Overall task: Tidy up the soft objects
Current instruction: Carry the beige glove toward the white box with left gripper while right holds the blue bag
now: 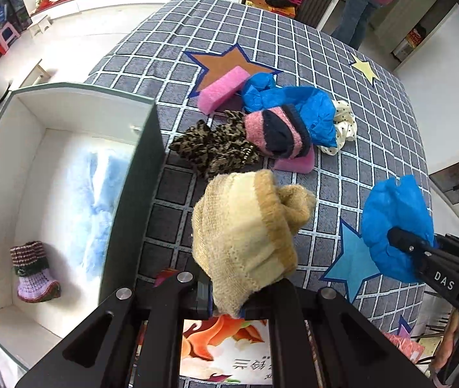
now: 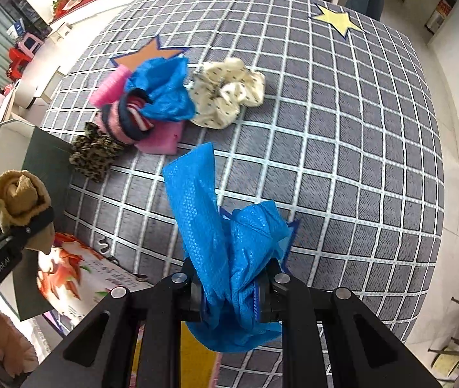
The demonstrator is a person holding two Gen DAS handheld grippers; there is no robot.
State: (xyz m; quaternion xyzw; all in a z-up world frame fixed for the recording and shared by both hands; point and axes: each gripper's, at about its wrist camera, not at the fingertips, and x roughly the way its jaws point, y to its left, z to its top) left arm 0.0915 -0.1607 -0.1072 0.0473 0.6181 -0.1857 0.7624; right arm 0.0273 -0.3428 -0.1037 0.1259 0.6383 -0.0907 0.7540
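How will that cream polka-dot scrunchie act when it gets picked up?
The cream polka-dot scrunchie is ruffled, bunched fabric, so it will probably be floppy and squash between the fingers. It looks light and lies flat on the checked cloth, unlikely to roll.

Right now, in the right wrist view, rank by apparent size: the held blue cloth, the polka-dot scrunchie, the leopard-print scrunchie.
1. Blue cloth, though it hangs close to the camera, so its lead is unsure.
2. Polka-dot scrunchie.
3. Leopard-print scrunchie, smallest, partly tucked under the striped sock.
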